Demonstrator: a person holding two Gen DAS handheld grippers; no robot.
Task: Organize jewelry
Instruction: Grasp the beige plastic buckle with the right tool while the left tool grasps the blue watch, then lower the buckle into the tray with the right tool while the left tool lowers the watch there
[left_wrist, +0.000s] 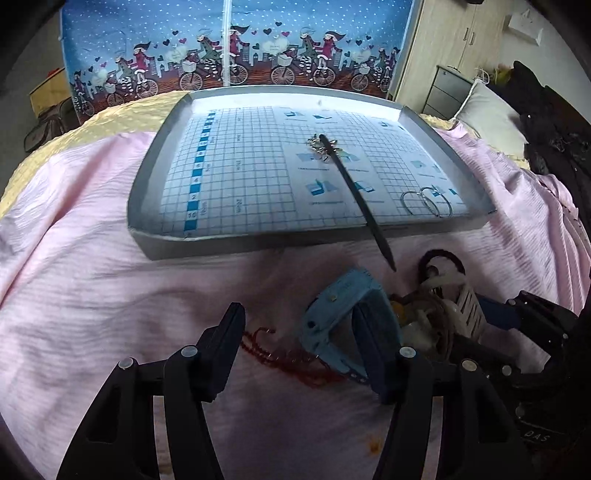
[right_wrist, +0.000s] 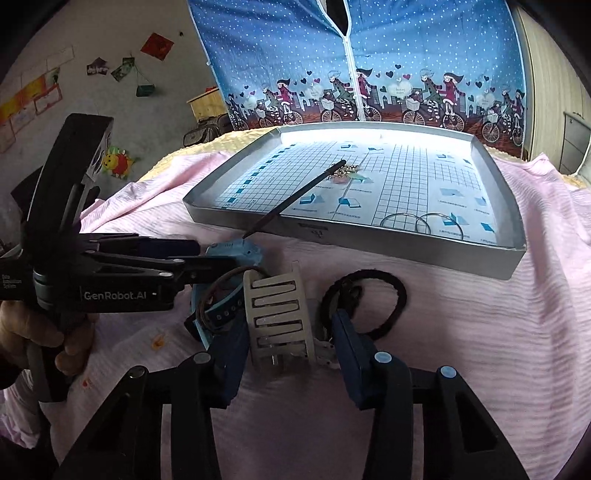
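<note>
My right tool (right_wrist: 288, 354) stands open, its fingers either side of the cream slotted hair clip (right_wrist: 279, 317) on the pink bedsheet (right_wrist: 461, 332), not closed on it. My left tool (left_wrist: 299, 343) is also open, one finger inside the loop of the blue watch (left_wrist: 332, 317). Only the right view shows the whole black hair tie (right_wrist: 369, 302) beside the clip; only the left view shows the red beaded strand (left_wrist: 284, 358) between my fingers. Beyond, a dark hair stick (left_wrist: 354, 195) lies diagonally over the near rim of the grey tray (left_wrist: 155, 177), its ornamented end inside, its point on the sheet. Two hoop earrings (left_wrist: 428, 201) lie at the tray's near right.
</note>
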